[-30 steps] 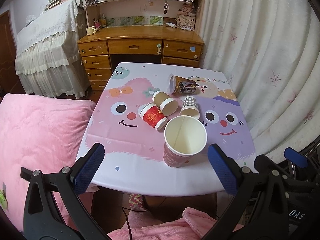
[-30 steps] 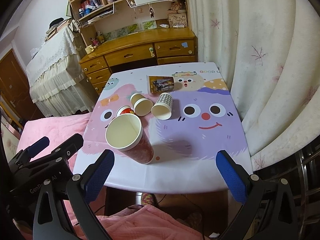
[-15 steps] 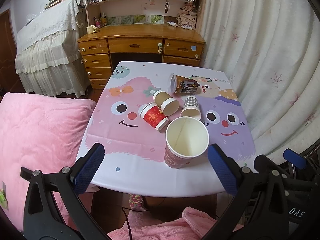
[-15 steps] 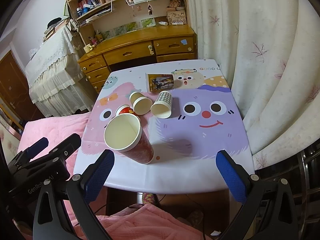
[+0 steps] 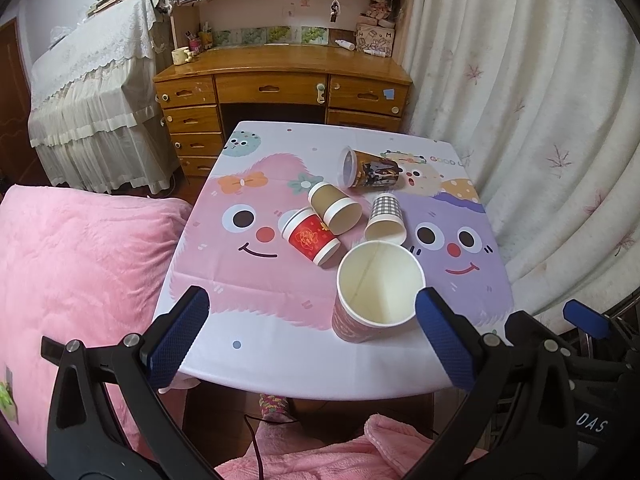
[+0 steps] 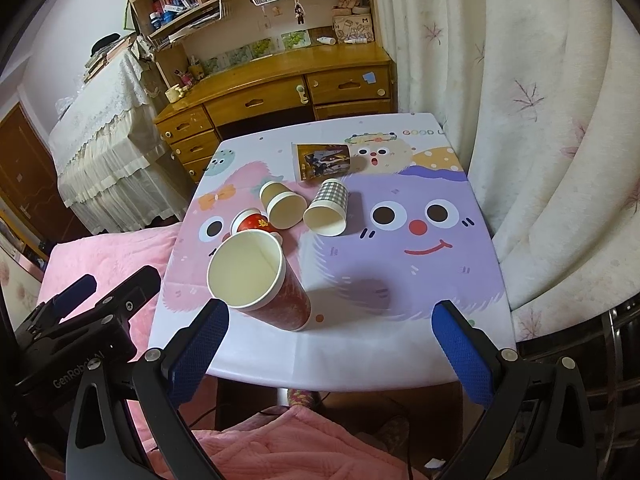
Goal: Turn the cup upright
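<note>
Near the surface's front edge, a tall pink paper cup stands upright as before; both tools, left and right, hang spread wide, empty, slightly nearer.

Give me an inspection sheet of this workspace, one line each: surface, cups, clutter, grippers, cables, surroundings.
Surface: table under cartoon-face cloth.
Job's things: large pink cup upright; red cup, brown cup, checked cup and printed cup on their sides.
Clutter: nothing seen.
Grippers: left hand-held gripper and right hand-held gripper open, empty.
Cables: black cable under the table.
Surroundings: wooden desk, curtain, pink blanket.
</note>
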Tool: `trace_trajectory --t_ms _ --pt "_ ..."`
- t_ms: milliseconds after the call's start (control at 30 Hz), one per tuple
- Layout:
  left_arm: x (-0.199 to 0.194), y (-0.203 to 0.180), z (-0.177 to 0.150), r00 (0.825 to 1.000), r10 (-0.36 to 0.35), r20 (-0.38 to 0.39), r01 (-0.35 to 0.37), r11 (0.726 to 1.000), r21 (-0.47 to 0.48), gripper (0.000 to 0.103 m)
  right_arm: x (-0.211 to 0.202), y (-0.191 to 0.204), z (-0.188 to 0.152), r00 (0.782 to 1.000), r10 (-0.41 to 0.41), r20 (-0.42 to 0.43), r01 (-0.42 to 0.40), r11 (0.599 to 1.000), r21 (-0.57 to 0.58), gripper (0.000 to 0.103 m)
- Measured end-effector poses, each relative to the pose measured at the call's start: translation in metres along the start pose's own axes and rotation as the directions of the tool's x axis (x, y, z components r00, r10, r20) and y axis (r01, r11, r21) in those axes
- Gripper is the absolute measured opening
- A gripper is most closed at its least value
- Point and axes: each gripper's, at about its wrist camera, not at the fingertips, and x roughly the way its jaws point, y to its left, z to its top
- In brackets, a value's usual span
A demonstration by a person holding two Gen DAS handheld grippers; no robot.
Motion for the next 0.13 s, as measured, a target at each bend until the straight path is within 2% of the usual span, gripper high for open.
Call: trace_trajectory --t_ms 133 --pt "0.0036 0.0056 0.0006 1.0 -0.003 -0.004 0.003 1.0 -0.002 0.102 0.0056 0.0038 0.0046 1.0 0.004 -0.008 -0.004 1.0 0.013 0.103"
